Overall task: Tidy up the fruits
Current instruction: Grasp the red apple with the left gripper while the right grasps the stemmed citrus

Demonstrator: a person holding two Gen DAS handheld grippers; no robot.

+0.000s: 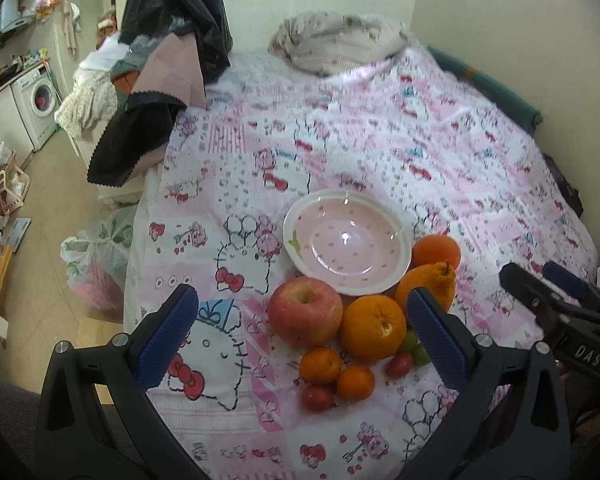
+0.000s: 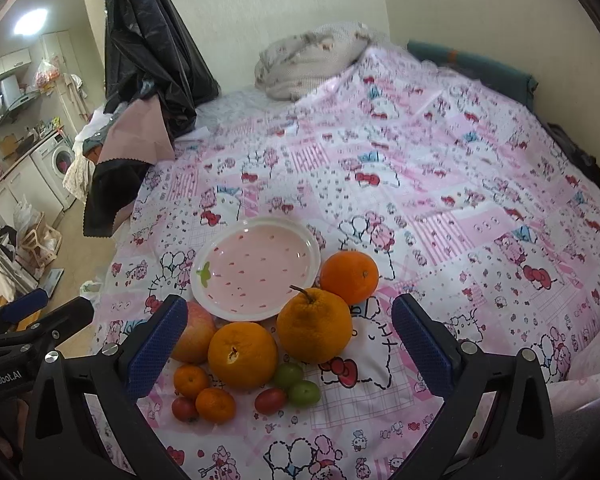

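Both grippers, left [image 1: 304, 332] and right [image 2: 290, 344], spread wide, holding nothing, above the bed [image 2: 440, 184]. Empty bowl [image 2: 256, 266] near its front edge; fruits [image 2: 244, 354] clustered just beside it, possibly touching.

Your left gripper [image 1: 302, 336] and right gripper [image 2: 290, 346] share black frames, silver screws and blue textured pads [image 2: 158, 346]; white lettering marks each body.
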